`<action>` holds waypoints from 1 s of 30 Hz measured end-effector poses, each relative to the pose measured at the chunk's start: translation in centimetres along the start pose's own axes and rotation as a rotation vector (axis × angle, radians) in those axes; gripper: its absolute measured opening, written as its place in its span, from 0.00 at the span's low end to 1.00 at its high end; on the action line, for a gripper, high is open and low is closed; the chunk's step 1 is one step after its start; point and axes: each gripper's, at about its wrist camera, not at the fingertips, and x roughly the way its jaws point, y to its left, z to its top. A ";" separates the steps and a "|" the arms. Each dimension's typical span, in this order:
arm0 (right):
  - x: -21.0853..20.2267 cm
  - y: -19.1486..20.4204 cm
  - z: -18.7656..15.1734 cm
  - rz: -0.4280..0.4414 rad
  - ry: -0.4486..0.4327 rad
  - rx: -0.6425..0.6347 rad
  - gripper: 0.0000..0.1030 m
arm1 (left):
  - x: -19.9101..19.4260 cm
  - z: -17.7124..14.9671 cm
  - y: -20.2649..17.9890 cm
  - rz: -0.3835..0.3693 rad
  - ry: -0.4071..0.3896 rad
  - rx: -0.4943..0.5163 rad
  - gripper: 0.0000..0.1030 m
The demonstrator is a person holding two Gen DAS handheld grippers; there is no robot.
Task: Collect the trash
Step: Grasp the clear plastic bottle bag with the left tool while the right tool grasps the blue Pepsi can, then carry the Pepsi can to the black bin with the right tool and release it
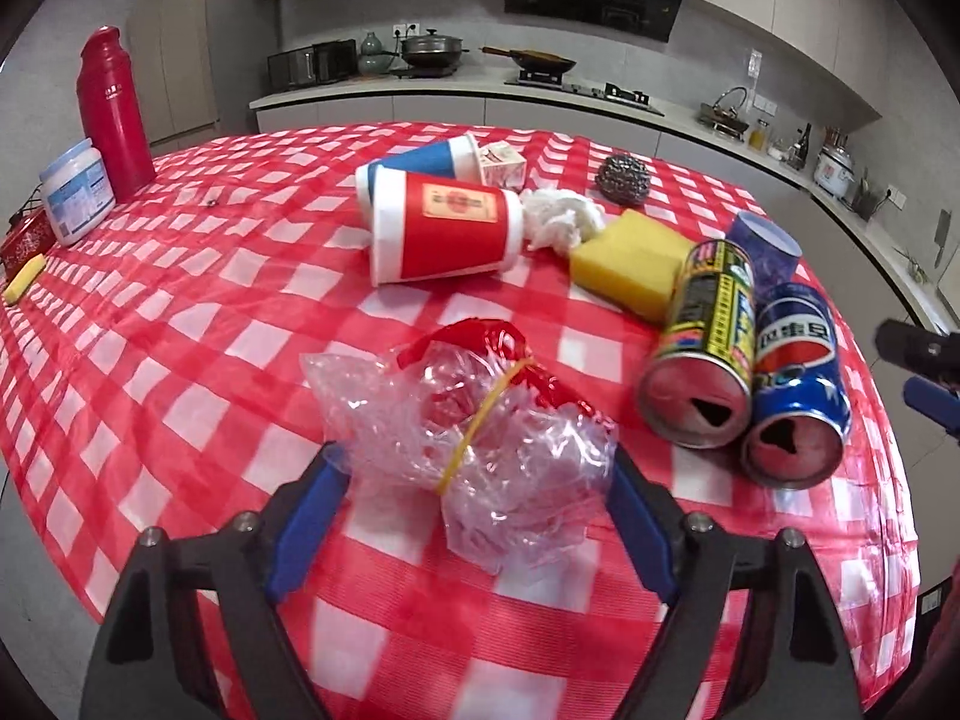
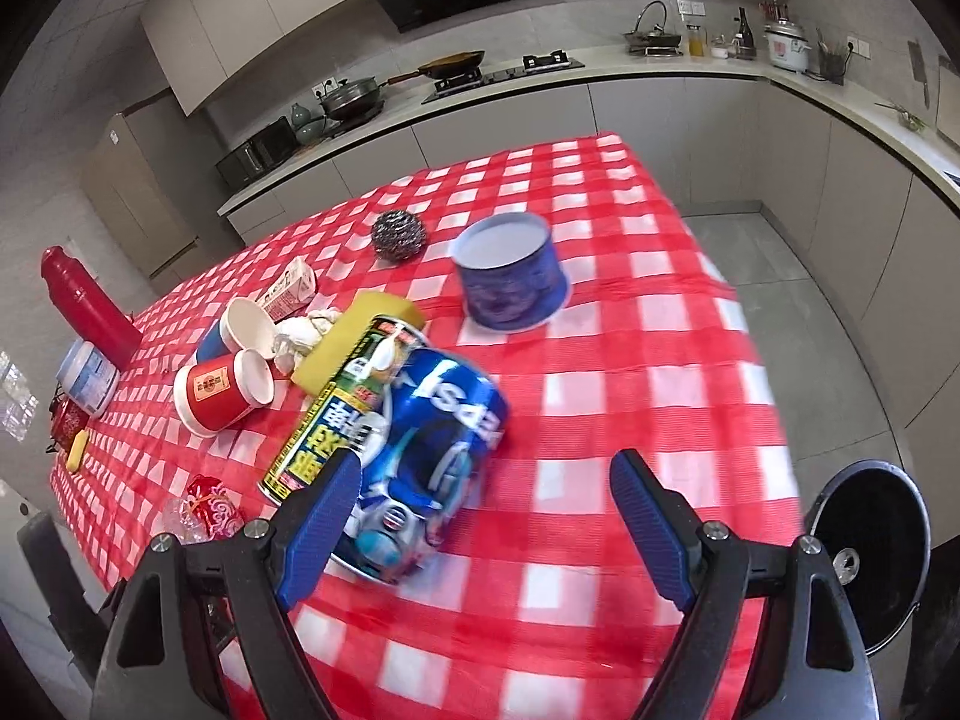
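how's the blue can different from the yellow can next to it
The blue can is fatter and shorter; the yellow can is slimmer and longer. The blue can bears a red, white and blue logo, the yellow can dense black and green print. Both lie on their sides, touching, with opened tops.

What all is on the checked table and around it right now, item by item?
plastic bag: 1, clear and red, between left jaws
cans: 2, blue and yellow-green, lying together
paper cups: 2, red and blue, tipped, centre
blue tub: 1, upside down, far right
sponge: 1, yellow, behind cans
tissue: 1, white, beside sponge
steel scourer: 1, silver, far side
thermos: 1, red, left edge
bin: 1, black, floor
left gripper: open
right gripper: open
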 end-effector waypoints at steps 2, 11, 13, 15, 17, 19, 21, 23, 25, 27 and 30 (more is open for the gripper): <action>1.3 0.8 0.2 0.002 0.024 0.019 0.84 | 0.2 0.3 0.5 -0.014 0.006 0.001 0.82; 4.2 2.6 -0.6 -0.024 0.085 -0.002 0.74 | 1.0 0.8 1.3 -0.083 0.017 0.029 0.80; 3.8 2.2 -0.6 -0.058 0.084 -0.008 0.70 | 1.0 0.9 1.5 -0.101 0.020 0.031 0.79; 3.6 1.8 -0.5 -0.081 0.094 -0.016 0.70 | 1.1 0.9 1.6 -0.111 0.019 0.029 0.79; 4.0 1.7 -0.2 -0.086 0.102 -0.014 0.70 | 1.2 0.9 1.7 -0.118 0.015 0.025 0.79; 5.0 1.7 0.1 -0.102 0.132 -0.015 0.72 | 1.4 1.0 1.6 -0.119 0.013 0.026 0.80; 5.8 1.5 0.2 -0.114 0.157 -0.007 0.72 | 1.8 1.2 1.5 -0.112 0.023 0.035 0.80; 5.8 1.0 0.2 -0.089 0.154 0.017 0.71 | 2.4 1.4 1.5 -0.107 0.040 0.038 0.82; 5.2 0.6 0.1 -0.079 0.126 0.023 0.69 | 2.6 1.4 1.7 -0.118 0.043 0.034 0.81; 4.7 0.6 0.1 -0.075 0.107 0.020 0.67 | 2.6 1.4 1.9 -0.128 0.038 0.030 0.78; 4.0 0.7 0.2 -0.069 0.089 0.016 0.67 | 2.4 1.4 2.1 -0.127 0.024 0.020 0.74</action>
